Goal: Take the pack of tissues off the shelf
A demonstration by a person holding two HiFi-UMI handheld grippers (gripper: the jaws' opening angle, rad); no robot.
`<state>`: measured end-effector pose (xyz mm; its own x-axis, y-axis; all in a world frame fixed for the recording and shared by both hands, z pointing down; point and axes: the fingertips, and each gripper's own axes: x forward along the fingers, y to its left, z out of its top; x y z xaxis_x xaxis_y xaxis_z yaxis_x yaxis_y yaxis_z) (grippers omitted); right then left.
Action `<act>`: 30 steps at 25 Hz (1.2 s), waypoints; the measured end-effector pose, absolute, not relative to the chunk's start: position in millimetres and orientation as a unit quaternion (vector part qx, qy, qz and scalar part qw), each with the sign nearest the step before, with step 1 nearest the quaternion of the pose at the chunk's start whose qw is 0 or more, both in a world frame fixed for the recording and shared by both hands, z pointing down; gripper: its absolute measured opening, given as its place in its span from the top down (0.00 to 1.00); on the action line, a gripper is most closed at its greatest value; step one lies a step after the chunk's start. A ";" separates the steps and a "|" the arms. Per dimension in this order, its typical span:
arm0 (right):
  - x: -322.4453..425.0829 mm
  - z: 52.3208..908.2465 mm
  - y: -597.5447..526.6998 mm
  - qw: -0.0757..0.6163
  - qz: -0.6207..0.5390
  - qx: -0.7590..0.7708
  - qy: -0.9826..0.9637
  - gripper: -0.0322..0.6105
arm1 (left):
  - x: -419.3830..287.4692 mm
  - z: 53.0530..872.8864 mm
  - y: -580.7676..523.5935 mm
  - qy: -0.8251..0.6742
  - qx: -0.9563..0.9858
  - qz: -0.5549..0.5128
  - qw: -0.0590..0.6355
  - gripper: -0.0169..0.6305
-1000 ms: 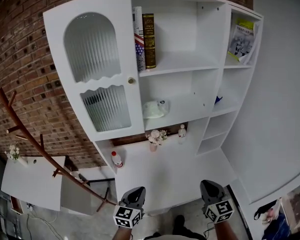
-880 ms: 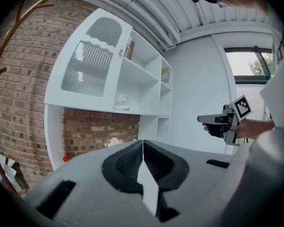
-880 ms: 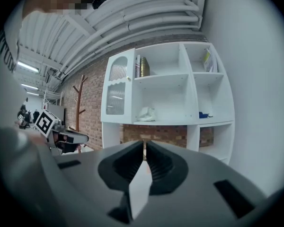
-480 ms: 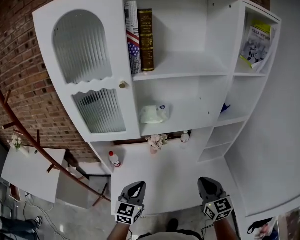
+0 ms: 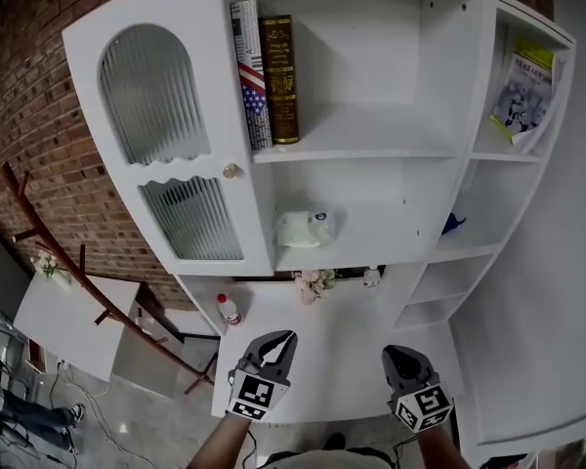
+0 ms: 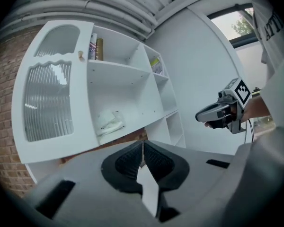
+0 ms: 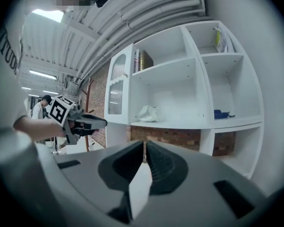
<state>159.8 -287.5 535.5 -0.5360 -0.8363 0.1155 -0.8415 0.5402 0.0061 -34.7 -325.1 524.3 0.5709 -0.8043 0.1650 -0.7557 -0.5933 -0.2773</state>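
Observation:
The pack of tissues [image 5: 303,229] is a pale, crumpled soft pack lying on the middle shelf of the white shelf unit [image 5: 371,140], just right of the cabinet door. It also shows in the left gripper view [image 6: 109,123] and the right gripper view [image 7: 148,113]. My left gripper [image 5: 278,340] is held low in front of the counter, well short of the pack, its jaws shut and empty [image 6: 143,145]. My right gripper [image 5: 402,360] hangs beside it to the right, also shut with nothing held [image 7: 144,149]. Each gripper shows in the other's view, the right gripper [image 6: 213,113] and the left gripper [image 7: 92,122].
Two upright books [image 5: 269,66] stand on the upper shelf. A ribbed-glass cabinet door [image 5: 166,154] closes the left side. A blue thing [image 5: 453,225] and a magazine [image 5: 527,86] sit in the right compartments. Small flowers [image 5: 313,283] and bottles [image 5: 229,309] stand on the counter.
The head view has come nearer to the shelf unit. My left gripper has risen toward the counter and rolled. The right gripper has shifted a little. Both stay shut.

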 end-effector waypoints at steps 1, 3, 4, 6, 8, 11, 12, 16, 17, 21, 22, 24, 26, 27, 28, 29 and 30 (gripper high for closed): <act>161.5 536.1 -290.2 0.052 0.025 0.475 -0.878 0.89 | -29.5 519.7 -330.9 0.443 -0.880 -0.142 0.097 0.93; 166.0 537.3 -295.0 0.051 0.025 0.467 -0.882 0.89 | -20.6 513.7 -343.3 0.446 -0.876 -0.151 0.107 0.93; 168.2 537.8 -296.9 0.051 0.026 0.464 -0.884 0.89 | -16.7 510.6 -349.9 0.449 -0.873 -0.154 0.111 0.93; 171.8 538.8 -299.9 0.050 0.028 0.458 -0.887 0.89 | -9.9 501.0 -363.7 0.453 -0.868 -0.160 0.124 0.93; 175.3 539.9 -303.2 0.048 0.029 0.453 -0.890 0.89 | -4.0 491.1 -377.3 0.456 -0.864 -0.166 0.135 0.93; 182.3 542.9 -308.2 0.046 0.033 0.451 -0.891 0.89 | 5.8 482.2 -395.6 0.455 -0.862 -0.176 0.142 0.93; 184.2 543.9 -309.5 0.044 0.036 0.452 -0.890 0.89 | 9.0 480.3 -400.8 0.453 -0.862 -0.180 0.142 0.93; 185.8 546.7 -313.4 0.039 0.043 0.453 -0.890 0.89 | 17.6 471.7 -420.1 0.451 -0.859 -0.191 0.148 0.93; 185.4 547.1 -314.0 0.039 0.044 0.453 -0.890 0.89 | 19.5 469.6 -425.0 0.451 -0.859 -0.193 0.151 0.93; 184.2 546.1 -317.8 0.036 0.043 0.461 -0.886 0.89 | 27.6 460.3 -444.8 0.445 -0.858 -0.197 0.164 0.93; 183.9 544.9 -319.0 0.034 0.043 0.464 -0.884 0.89 | 29.9 459.0 -450.2 0.443 -0.857 -0.201 0.167 0.93; 183.4 541.7 -321.1 0.030 0.044 0.470 -0.881 0.89 | 34.7 459.1 -461.6 0.439 -0.855 -0.214 0.174 0.93; 183.2 537.8 -323.0 0.026 0.043 0.477 -0.878 0.89 | 39.4 461.4 -474.1 0.433 -0.852 -0.232 0.179 0.93; 183.7 536.0 -324.1 0.025 0.042 0.480 -0.876 0.89 | 41.5 462.9 -480.8 0.430 -0.851 -0.243 0.181 0.91; 184.6 534.4 -325.2 0.024 0.042 0.483 -0.874 0.89 | 43.5 464.3 -487.7 0.427 -0.849 -0.253 0.182 0.87; 185.6 533.2 -326.6 0.023 0.042 0.486 -0.873 0.89 | 45.0 465.4 -494.6 0.426 -0.846 -0.263 0.181 0.82; 186.4 532.5 -327.9 0.023 0.042 0.488 -0.871 0.89 | 45.8 466.2 -501.7 0.426 -0.844 -0.273 0.180 0.79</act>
<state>186.4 -327.9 532.5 -0.5222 -0.8490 0.0802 -0.8528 0.5197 -0.0510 45.8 -501.7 466.2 0.4879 -0.8171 0.3069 -0.6207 -0.5720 -0.5362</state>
